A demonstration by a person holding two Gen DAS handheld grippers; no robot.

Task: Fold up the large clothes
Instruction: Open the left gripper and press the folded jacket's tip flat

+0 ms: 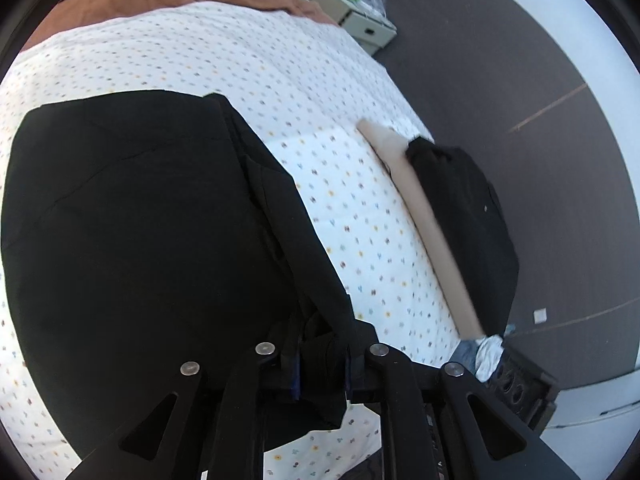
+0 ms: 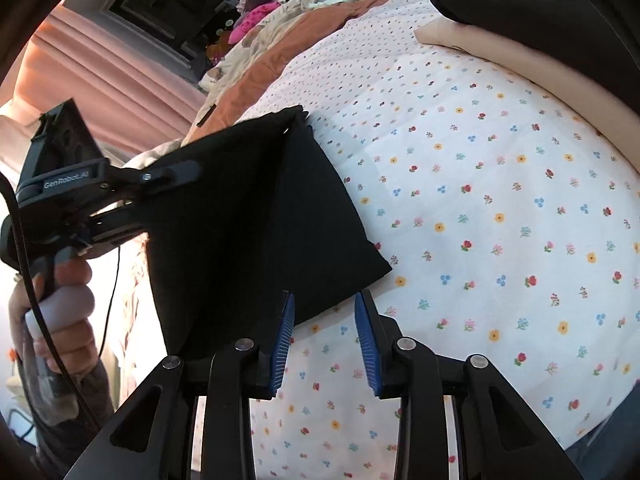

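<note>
Black right gripper (image 2: 324,344) with ribbed blue fingers (image 2: 282,346), silver screws.

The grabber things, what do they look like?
Both are black. The right gripper has forked arms with round silver rivets and blue ribbed pads. The left gripper has white lettering on its side, a black cable hanging down, and a pale handle held by a hand.

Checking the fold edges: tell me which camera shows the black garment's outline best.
The right wrist view: the black garment shows its folded edges and near corner against the floral bedsheet. In the left wrist view it fills the frame's left half, bunched between the left gripper fingers.
</note>
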